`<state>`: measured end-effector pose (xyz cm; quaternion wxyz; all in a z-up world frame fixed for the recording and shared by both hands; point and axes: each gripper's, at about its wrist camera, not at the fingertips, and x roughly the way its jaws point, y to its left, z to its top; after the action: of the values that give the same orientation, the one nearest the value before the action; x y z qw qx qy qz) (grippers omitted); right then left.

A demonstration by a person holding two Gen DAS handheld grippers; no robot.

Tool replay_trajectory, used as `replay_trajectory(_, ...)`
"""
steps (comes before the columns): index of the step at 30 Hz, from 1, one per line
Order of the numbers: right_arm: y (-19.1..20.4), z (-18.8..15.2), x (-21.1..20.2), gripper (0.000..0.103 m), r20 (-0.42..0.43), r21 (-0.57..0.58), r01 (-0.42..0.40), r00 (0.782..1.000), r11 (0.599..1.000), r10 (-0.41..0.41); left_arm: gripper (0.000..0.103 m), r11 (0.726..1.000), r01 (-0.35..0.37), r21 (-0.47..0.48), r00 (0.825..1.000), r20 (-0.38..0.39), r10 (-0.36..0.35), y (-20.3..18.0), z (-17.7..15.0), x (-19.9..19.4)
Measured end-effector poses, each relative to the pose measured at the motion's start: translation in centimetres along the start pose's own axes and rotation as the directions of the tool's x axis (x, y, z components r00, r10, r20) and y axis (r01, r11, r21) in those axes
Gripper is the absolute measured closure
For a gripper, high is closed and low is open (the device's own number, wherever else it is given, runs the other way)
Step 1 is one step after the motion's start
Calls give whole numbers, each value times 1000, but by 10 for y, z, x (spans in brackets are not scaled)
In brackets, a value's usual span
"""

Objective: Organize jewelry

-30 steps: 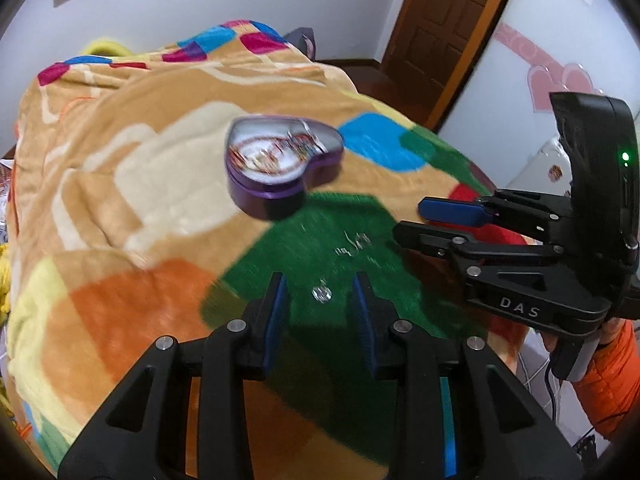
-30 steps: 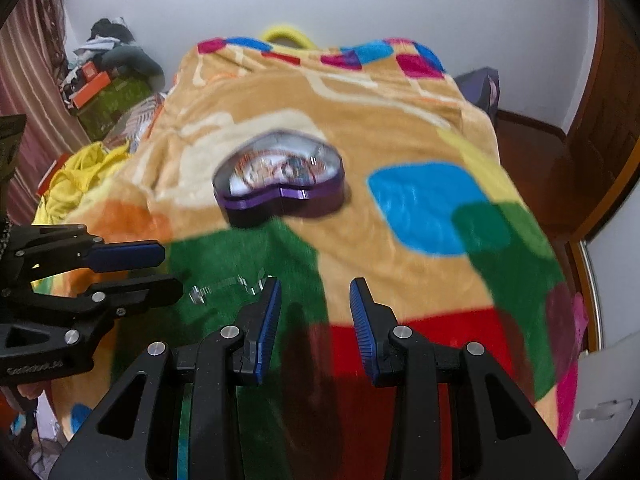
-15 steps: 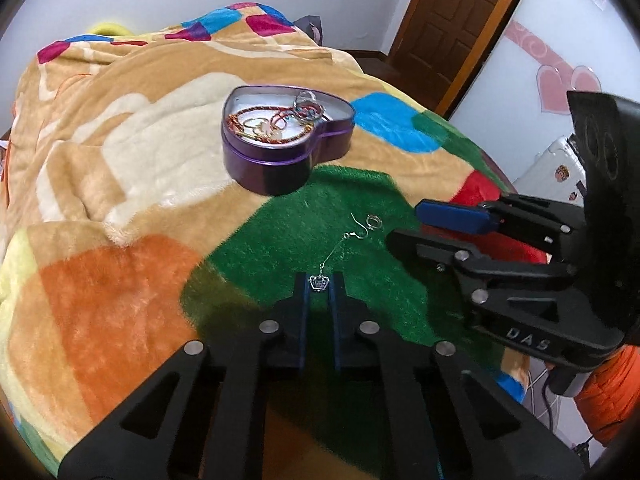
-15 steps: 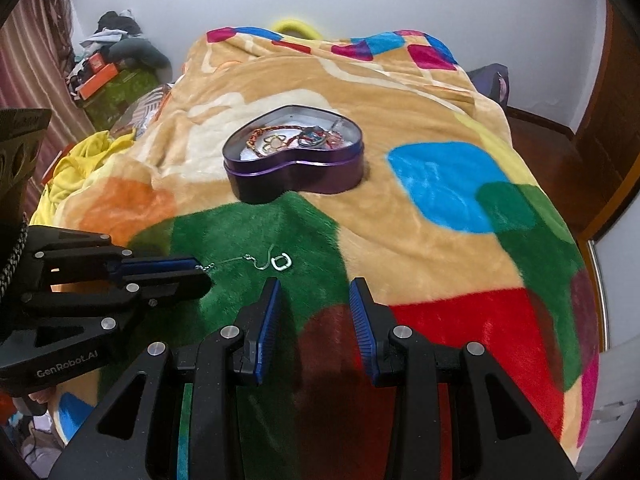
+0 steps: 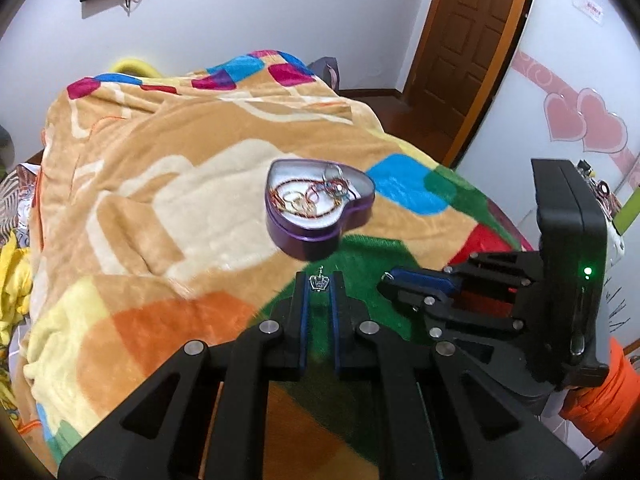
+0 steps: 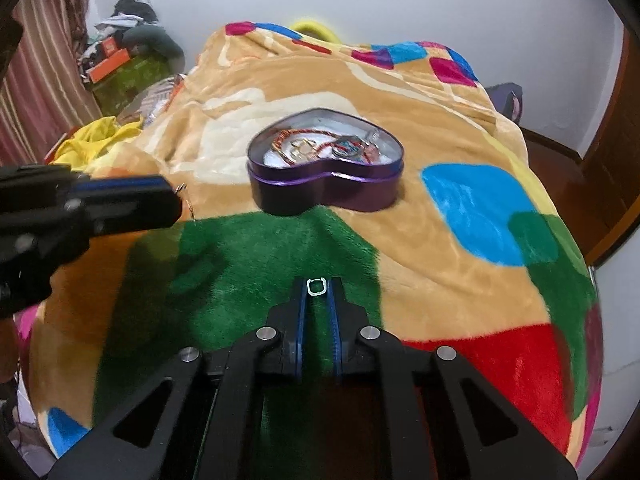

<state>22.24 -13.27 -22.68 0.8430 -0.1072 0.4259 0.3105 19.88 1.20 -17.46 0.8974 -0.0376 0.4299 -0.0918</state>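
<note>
A purple heart-shaped tin sits open on the blanket, with several bracelets and rings inside; it also shows in the right wrist view. My left gripper is shut on a small silver crown-shaped earring, held above the blanket just short of the tin. My right gripper is shut on a small silver ring, held above the green patch. The right gripper shows at the right of the left wrist view. The left gripper shows at the left of the right wrist view, its hook dangling.
A colourful plush blanket covers the bed. A brown door stands at the back right. Clothes and boxes are piled at the back left, with yellow cloth beside the bed.
Both grippers have lifted off the blanket. The left has carried the earring up toward the tin. The right has shut on the ring that lay on the green patch.
</note>
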Motion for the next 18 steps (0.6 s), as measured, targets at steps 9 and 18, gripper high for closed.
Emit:
replay_trajectory(9,-8,17,-33,94,110,32,9,994,999,-13,95,1000,-10,-2,998,55,10,6,20,-12)
replay_trajectory(18,-14,46,-62,94,231,64,5,973,998,-20,95,1000,-9,7,991,134,8,4,47,-25)
